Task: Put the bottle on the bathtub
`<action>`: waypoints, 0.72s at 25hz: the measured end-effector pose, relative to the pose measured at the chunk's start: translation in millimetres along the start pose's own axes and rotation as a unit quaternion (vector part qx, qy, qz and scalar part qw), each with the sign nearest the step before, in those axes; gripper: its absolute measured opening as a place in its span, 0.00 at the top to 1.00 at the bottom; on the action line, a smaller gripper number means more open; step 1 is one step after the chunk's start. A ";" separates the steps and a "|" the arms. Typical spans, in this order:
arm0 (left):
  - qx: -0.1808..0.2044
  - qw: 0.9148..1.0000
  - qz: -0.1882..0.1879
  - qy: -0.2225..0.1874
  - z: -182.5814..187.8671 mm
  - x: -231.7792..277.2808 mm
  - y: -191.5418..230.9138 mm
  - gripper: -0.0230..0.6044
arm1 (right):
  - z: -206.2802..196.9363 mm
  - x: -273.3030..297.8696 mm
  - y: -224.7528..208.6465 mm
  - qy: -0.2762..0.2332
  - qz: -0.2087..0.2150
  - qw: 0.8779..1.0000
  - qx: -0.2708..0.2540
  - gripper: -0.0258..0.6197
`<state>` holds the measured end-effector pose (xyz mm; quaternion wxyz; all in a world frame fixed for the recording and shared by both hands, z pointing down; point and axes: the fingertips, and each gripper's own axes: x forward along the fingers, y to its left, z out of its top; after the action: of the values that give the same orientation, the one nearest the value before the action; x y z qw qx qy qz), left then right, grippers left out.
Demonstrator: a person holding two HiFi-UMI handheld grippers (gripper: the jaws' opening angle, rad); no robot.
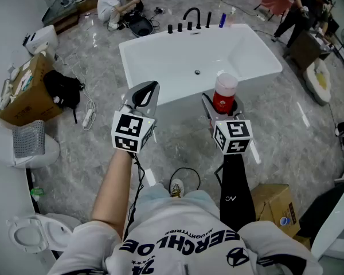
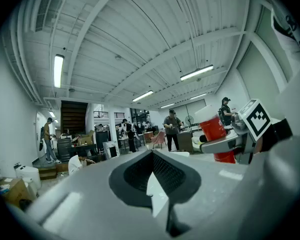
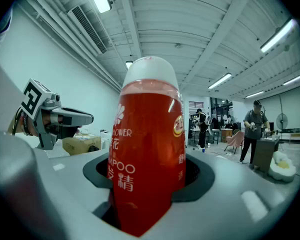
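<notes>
R gripper (image 1: 222, 105): its 2 jaws squeeze 1 red plastic bottle w/ white cap (image 3: 147, 149). The bottle stands up, held in the air by the near rim of 1 big white bathtub (image 1: 172, 62), not on it. L gripper (image 1: 144, 93): 2 jaws pressed together, nothing inside, beside the R one. Below both: grey marble floor (image 1: 178, 148).

Red bottle (image 3: 146, 154), white cap (image 3: 151, 70); white bathtub (image 1: 160, 67); grey veined marble floor (image 1: 178, 139); black taps (image 1: 190, 17).
</notes>
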<state>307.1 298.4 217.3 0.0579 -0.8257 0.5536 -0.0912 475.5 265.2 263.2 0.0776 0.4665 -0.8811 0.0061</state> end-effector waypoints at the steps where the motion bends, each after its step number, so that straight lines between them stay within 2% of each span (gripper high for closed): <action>1: -0.001 1.000 0.000 0.001 -0.2 -0.6 0.1 0.96 | 0.1 0.4 -0.1 0.000 0.001 1.000 -0.001 0.48; 13: 0.003 1.000 -0.013 0.011 -3.3 -4.6 3.1 0.96 | -7.0 10.2 8.4 0.003 0.007 1.000 0.018 0.48; 18: 0.001 1.000 -0.003 -0.002 -6.2 -16.6 37.4 0.96 | -1.5 30.5 33.8 -0.001 0.014 1.000 0.013 0.48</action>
<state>265.8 299.6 214.6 0.0598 -0.8275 0.5509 -0.0904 431.0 259.4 271.1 0.0704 0.4554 -0.8873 0.0180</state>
